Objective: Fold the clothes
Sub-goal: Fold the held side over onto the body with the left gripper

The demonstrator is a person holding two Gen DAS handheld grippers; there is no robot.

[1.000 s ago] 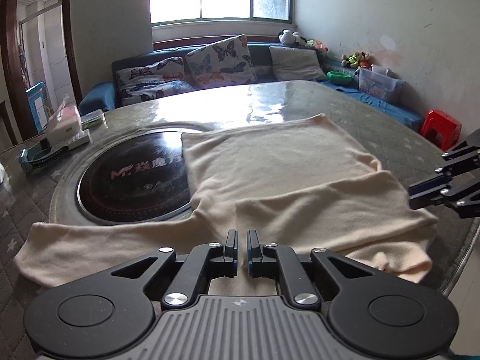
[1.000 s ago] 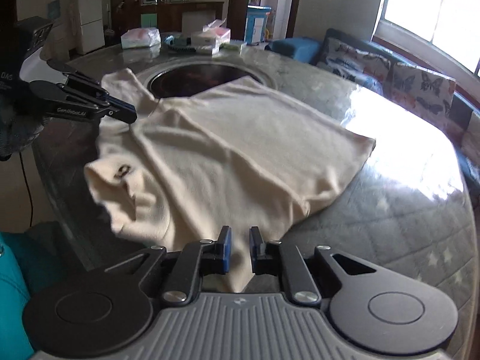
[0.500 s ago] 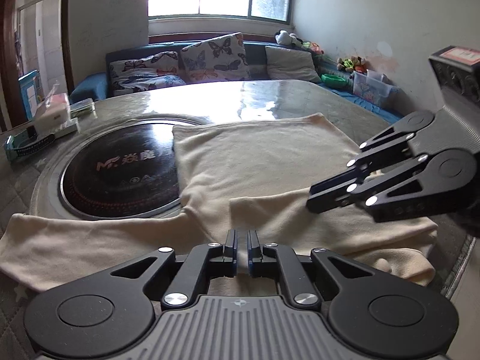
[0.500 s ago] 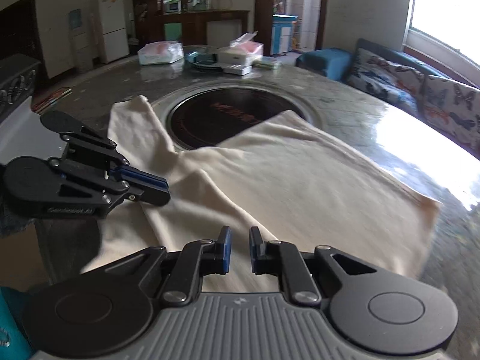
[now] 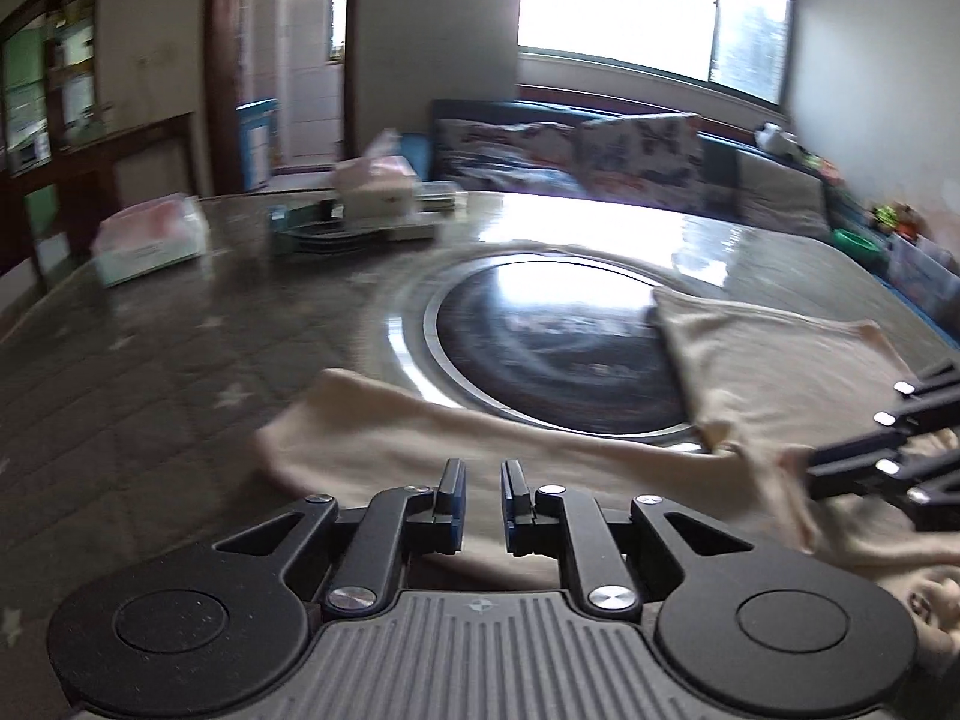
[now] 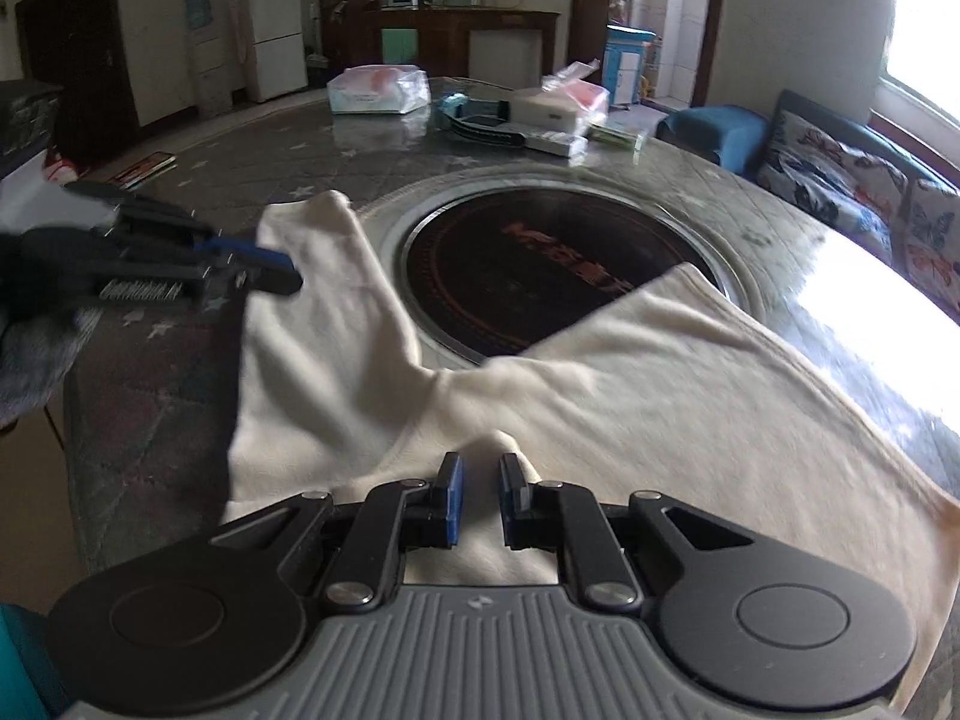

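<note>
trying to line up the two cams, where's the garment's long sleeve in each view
Left wrist: sleeve runs across the lower middle, just ahead of the jaws.
Right wrist: sleeve lies left of centre, running away toward the table's far side.
Shared landmark: round black cooktop beside it.

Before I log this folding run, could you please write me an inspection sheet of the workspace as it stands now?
Surface: round grey table with a dark round cooktop set in the middle.
Job's things: cream shirt spread flat, one sleeve stretched out beside the cooktop.
Clutter: tissue packs, a white box and small items at the far edge.
Grippers: left tool open over the sleeve, holding nothing; right tool open over the shirt, holding nothing.
Cables: nothing seen.
Surroundings: sofa with butterfly cushions, fridge, bright window.
</note>
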